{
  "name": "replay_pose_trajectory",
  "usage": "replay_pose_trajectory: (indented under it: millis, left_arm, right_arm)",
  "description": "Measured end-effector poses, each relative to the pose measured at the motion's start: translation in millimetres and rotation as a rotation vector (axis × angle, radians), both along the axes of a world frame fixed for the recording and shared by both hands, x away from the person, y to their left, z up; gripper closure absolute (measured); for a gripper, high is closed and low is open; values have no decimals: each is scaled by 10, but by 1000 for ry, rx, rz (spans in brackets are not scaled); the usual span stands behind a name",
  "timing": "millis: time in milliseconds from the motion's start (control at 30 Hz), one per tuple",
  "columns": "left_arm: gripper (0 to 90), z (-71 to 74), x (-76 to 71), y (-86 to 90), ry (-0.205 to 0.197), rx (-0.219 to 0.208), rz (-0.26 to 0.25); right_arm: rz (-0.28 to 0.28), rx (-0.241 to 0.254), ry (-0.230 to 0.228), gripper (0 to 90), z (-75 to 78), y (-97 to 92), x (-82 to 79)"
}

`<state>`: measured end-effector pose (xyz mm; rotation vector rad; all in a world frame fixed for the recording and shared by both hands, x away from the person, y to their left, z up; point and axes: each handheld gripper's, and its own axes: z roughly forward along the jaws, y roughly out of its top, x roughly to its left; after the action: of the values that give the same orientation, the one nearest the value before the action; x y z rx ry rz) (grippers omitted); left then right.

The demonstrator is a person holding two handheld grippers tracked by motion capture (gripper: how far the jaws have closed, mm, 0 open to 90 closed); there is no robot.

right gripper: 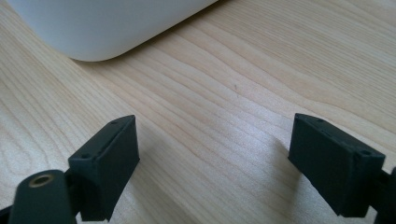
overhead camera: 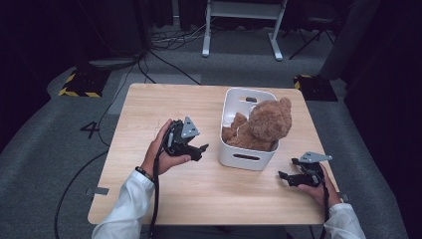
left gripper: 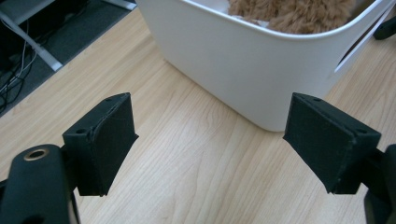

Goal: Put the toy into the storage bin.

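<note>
1. A wooden tabletop [overhead camera: 164, 196] stands on a grey floor [overhead camera: 45, 149]
2. A white tub [overhead camera: 247, 160] sits on the tabletop, a bit right of the middle
3. A brown teddy bear [overhead camera: 263, 124] sits inside the tub, and its head pokes up over the rim
4. The left hand [overhead camera: 161, 149] holds the left hand-held gripper [overhead camera: 201, 148] just left of the tub
5. Its jaws are wide apart, hold nothing and point at the side of the tub
6. The right hand [overhead camera: 326, 186] holds the right hand-held gripper [overhead camera: 284, 176] low over the tabletop, near the front right corner of the tub
7. Its jaws are wide apart too, with only bare wood between them
8. Both arms wear white sleeves [overhead camera: 124, 206]
</note>
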<state>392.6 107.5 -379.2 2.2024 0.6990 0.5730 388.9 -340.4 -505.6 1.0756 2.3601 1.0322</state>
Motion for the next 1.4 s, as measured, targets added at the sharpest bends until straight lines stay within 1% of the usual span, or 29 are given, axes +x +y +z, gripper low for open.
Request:
replay_pose_trajectory:
  millis: [200, 233, 333, 433, 533, 600, 667, 733, 800, 1000, 1067, 1133, 1200, 1233, 1267, 1300, 1333, 1400]
  left_arm:
    - [163, -41, -67, 44, -4, 14, 7]
    - [163, -52, -77, 50, -6, 10, 12]
    - [163, -79, -91, 75, -12, 20, 36]
    - [163, -110, -104, 105, -3, 14, 41]
    - [163, -157, -125, 134, 2, 27, 42]
    - [163, -195, -137, 142, 10, 37, 45]
    - [163, -236, -144, 147, 21, 43, 38]
    - [164, -286, -147, 149, 23, 61, 44]
    - [164, -326, -145, 157, 36, 53, 45]
    - [165, -465, -159, 208, 59, 66, 53]
    - [165, -534, -167, 237, 75, 63, 57]
    - [165, -589, -173, 267, 86, 63, 68]
    - [165, -635, -180, 295, 96, 50, 76]
    - [165, -667, -188, 307, 105, 52, 78]
    - [167, -690, -195, 319, 99, 60, 83]
    - [167, -710, -203, 333, 102, 62, 89]
    - [167, -727, -205, 354, 107, 63, 85]
    - [168, -762, -215, 397, 121, 57, 95]
  right_arm:
    - [0, 0, 0, 158, 0, 0, 0]
    - [-1, 0, 0, 158, 0, 1, -1]
    - [-1, 0, 0, 158, 0, 1, -1]
    - [-1, 0, 0, 158, 0, 1, -1]
    - [-1, 0, 0, 158, 0, 1, -1]
    - [-1, 0, 0, 158, 0, 1, -1]
    - [-1, 0, 0, 158, 0, 1, -1]
    - [-1, 0, 0, 158, 0, 1, -1]
    - [-1, 0, 0, 158, 0, 1, -1]
    - [-1, 0, 0, 158, 0, 1, -2]
    - [-2, -1, 0, 158, 0, 1, -2]
    - [-2, 0, 0, 158, 0, 1, -2]
    - [-2, 0, 0, 158, 0, 1, -2]
    - [-2, 0, 0, 158, 0, 1, -2]
    - [-2, 0, 0, 158, 0, 1, -2]
    - [-2, 0, 0, 158, 0, 1, -2]
    - [-2, 0, 0, 158, 0, 1, -2]
    - [-2, 0, 0, 158, 0, 1, -2]
